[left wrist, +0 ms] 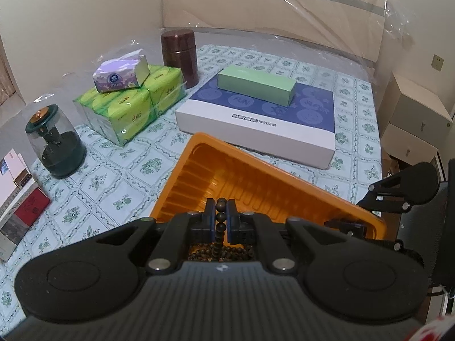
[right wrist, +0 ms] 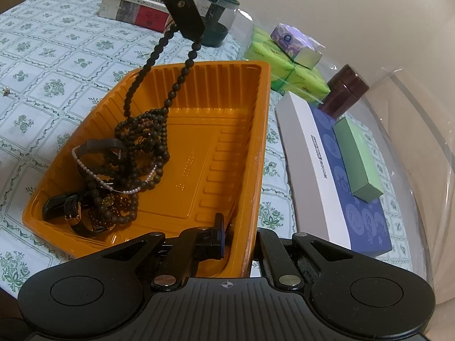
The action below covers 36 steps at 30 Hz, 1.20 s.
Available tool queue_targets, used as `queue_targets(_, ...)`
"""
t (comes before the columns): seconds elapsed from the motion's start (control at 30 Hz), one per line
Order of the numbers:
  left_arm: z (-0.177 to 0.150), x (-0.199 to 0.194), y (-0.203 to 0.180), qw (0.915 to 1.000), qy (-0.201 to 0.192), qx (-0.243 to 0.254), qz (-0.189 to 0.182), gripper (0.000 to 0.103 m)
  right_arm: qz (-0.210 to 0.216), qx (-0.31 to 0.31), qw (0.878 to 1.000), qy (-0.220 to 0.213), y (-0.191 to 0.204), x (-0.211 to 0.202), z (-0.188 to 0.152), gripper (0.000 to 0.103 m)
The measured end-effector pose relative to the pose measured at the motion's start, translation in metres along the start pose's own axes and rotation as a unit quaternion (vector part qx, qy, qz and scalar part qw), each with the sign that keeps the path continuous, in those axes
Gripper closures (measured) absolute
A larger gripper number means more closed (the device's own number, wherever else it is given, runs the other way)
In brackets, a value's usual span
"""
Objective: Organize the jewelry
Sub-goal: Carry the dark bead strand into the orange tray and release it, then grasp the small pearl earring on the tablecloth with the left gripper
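Spread across the whole scene, a tablecloth (right wrist: pixel 57 65) printed with green flowers in a grid. On its far part, a flat white box with a blue patterned lid (left wrist: pixel 256 119), and lying on that lid a pale green carton (left wrist: pixel 256 85). To the left of those, a stack of green tissue packs (left wrist: pixel 128 105) topped by a small purple pack (left wrist: pixel 119 74), with a dark brown canister (left wrist: pixel 179 56) just behind. Further left, a clear dome over a dark green base (left wrist: pixel 54 139), then books (left wrist: pixel 20 199) at the left edge.

Near the middle, an orange ribbed tray (right wrist: pixel 199 147) — tilted, its right long wall raised. Pinched on that right wall, the right gripper (right wrist: pixel 241 241): one finger (right wrist: pixel 217 233) inside the tray, the other hidden behind the wall, so closed on the tray rim.

Inside the tray, toward its near left corner, a tangle of jewelry: dark loops of beads, a thin pearl strand (right wrist: pixel 113 182), a black strap with a gold buckle (right wrist: pixel 74 216), some reddish beads — exact count hard to tell in the heap.

Hanging over the tray, the left gripper (left wrist: pixel 220 216), jaws nearly together and clamped on a dark bead necklace (right wrist: pixel 159 93). Between the pads, a single line of beads standing upright; below the fingers, two strands running down into the tray and ending in the pile, lower loops resting on the tray floor.
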<state>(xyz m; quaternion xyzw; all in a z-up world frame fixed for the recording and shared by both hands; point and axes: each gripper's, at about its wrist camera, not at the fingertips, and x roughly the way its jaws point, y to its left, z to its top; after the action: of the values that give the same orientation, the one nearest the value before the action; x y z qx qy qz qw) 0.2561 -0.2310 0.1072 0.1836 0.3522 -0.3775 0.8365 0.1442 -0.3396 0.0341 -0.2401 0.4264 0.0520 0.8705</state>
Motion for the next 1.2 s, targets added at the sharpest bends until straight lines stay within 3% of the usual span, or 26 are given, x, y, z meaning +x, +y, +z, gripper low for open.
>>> queue_targets(0.2,-0.001,0.004,0.001,1.0,0.006,-0.005,-0.003,0.096,0.0,0.0,1.0,0.0,0.0,0.0,0.0,0.098)
queue_targets(0.33,0.001,-0.002,0.005,0.9998,-0.005,-0.017,0.001,0.083,0.001,0.0,1.0,0.0,-0.001,0.0,-0.001,0.098)
queue_targets(0.6,-0.018,-0.043,0.031,0.9976,-0.048,-0.04,0.031,0.084,0.0,0.004,1.0,0.0,-0.001,0.0,-0.002,0.098)
queue_targets(0.87,-0.088,-0.086,0.073,0.9875,-0.073,-0.113,0.082,0.084,0.001,0.009,1.0,0.001,-0.001,0.0,-0.004,0.098)
queue_targets(1.1,-0.167,-0.11,0.092,0.9698,-0.087,-0.186,0.132,0.084,0.002,0.012,1.0,0.003,-0.002,-0.001,-0.006,0.098)
queue_targets(1.2,-0.205,-0.11,0.097,0.9638,-0.075,-0.211,0.145,0.084,0.003,0.014,1.0,0.004,-0.003,0.0,-0.007,0.098)
